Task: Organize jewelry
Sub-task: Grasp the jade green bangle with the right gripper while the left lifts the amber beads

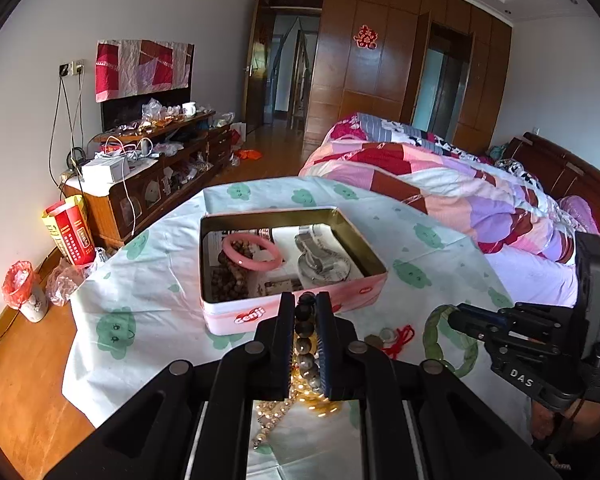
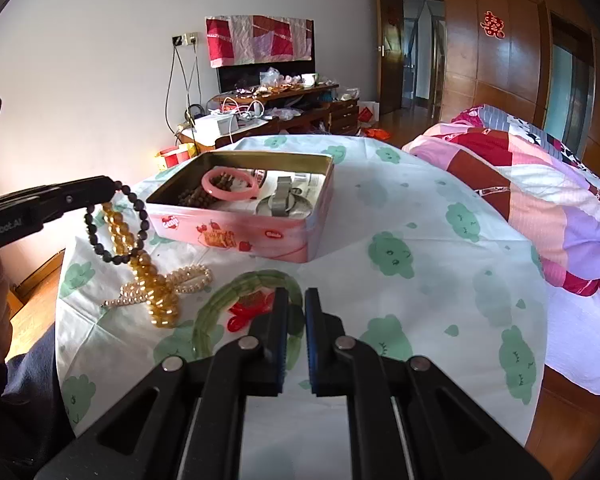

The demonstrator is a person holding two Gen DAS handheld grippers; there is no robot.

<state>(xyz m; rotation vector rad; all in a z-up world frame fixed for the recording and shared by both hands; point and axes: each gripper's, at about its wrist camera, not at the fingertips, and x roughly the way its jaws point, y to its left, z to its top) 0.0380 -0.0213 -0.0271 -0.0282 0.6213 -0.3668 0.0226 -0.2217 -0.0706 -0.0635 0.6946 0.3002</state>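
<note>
Cloud-printed cloth covers the table [image 2: 420, 216], where my left gripper [image 1: 305, 322] clamps a dark bead bracelet [image 2: 116, 222], lifted at centre-left of the right view so it can travel to the pink tin [image 2: 256, 236] just beyond. Its matte black beads hang in a loop, an amber strand [image 2: 152, 280] tangled beneath. My right gripper [image 2: 296, 316], jaws nearly closed and seemingly empty, waits over the green bangle [image 2: 208, 316].

tin [image 2: 236, 236]: glossy printed metal outside, brassy shiny walls inside
worktop cloth [image 2: 420, 216]: matt, creased fabric with green print
dark bead bracelet [image 2: 140, 208]: dull, matt beads
amber beads [image 2: 156, 280]: glossy, see-through
pearl strand [image 2: 188, 278]: smooth sheen
pink bangle [image 2: 230, 184]: smooth, glossy
floor [image 1: 24, 380]: polished wood
</note>
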